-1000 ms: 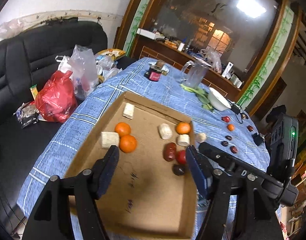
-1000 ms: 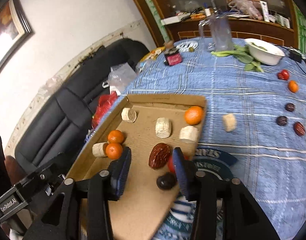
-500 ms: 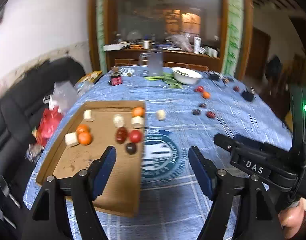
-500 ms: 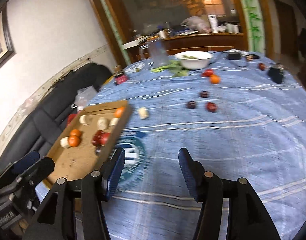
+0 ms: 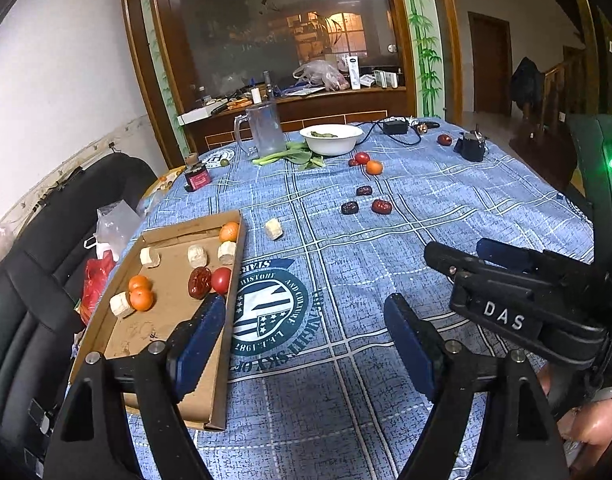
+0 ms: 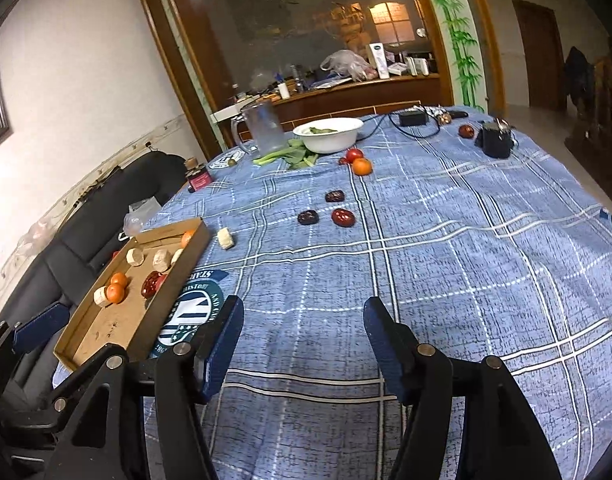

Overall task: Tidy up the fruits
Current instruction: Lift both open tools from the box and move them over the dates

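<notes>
A flat cardboard tray (image 5: 162, 316) (image 6: 106, 324) lies at the table's left edge, holding oranges (image 5: 141, 299), pale chunks (image 5: 197, 255), a red date (image 5: 199, 282) and a tomato (image 5: 221, 280). One pale chunk (image 5: 273, 228) (image 6: 225, 237) lies on the cloth beside the tray. Three dark red dates (image 5: 381, 206) (image 6: 343, 217) lie mid-table; an orange (image 5: 374, 167) (image 6: 362, 166) and a tomato (image 6: 354, 154) lie farther back. My left gripper (image 5: 306, 336) is open and empty above the near cloth. My right gripper (image 6: 302, 332) is open and empty, also low over the cloth.
A white bowl (image 5: 331, 138), greens (image 5: 290, 156) and a glass jug (image 5: 264, 128) stand at the back. A red jar (image 5: 197, 178) sits back left, a black gadget (image 5: 471, 148) back right. A black sofa (image 5: 34, 264) with bags lies left of the table.
Both grippers have pulled back from over the tray and swung right and up, so the views now take in the whole table. Both stay open and empty.
</notes>
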Demonstrator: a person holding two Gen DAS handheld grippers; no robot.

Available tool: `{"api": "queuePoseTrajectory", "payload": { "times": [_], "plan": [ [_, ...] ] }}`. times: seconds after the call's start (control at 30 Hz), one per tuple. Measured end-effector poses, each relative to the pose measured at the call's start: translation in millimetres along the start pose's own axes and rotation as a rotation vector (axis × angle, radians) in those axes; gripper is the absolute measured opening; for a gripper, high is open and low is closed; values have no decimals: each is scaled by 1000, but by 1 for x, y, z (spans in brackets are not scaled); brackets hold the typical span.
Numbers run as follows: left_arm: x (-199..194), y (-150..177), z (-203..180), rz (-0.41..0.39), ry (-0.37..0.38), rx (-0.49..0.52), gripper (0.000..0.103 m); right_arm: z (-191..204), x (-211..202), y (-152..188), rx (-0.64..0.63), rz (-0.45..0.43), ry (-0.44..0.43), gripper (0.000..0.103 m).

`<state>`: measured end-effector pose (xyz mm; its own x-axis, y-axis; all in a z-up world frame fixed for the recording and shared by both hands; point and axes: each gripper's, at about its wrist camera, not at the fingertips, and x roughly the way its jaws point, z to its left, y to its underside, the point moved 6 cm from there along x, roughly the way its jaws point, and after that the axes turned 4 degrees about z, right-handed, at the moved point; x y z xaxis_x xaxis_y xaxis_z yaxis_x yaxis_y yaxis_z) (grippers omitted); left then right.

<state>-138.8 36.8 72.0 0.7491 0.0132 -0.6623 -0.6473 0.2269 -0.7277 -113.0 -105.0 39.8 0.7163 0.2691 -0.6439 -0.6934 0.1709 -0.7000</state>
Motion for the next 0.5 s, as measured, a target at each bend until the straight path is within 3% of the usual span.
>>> {"api": "queuePoseTrajectory", "payload": {
  "times": [0.5],
  "plan": [
    [9,6,4,30,6,-15,81,3,6,4,-3,18,5,67]
  ]
}}
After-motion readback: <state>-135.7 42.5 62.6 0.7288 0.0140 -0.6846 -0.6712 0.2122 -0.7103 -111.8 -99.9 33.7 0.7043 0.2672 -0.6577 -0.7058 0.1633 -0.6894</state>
